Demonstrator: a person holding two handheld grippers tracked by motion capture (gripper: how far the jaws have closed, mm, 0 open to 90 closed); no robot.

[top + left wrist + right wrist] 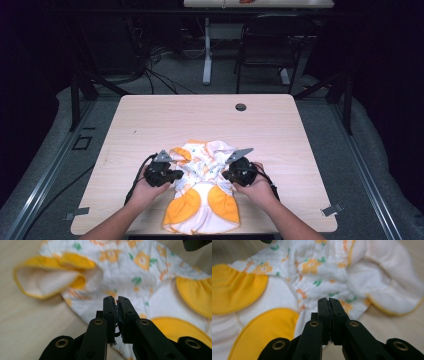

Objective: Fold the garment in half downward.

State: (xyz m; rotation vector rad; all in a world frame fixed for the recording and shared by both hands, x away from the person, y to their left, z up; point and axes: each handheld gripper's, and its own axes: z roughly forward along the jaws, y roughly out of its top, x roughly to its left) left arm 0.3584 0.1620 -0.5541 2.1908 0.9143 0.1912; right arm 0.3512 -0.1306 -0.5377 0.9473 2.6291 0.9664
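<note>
Garment [202, 192]: near hem at table [280, 130] front edge, hard to tell whether it overhangs. Print motifs too small to read in high view.

Left gripper [116, 300]: jaws together over garment [130, 272]; cannot tell whether cloth is pinched between them. Frayed bit at jaw seam, unclear what.

Right gripper [328, 301]: jaws together at garment [312, 272] edge; grip on cloth not discernible.

Dark object [197, 243] above garment cut by top edge. Yellow patches [197, 297] cut by right edge, blurred.

Forearms cut by bottom edge in high view.
</note>
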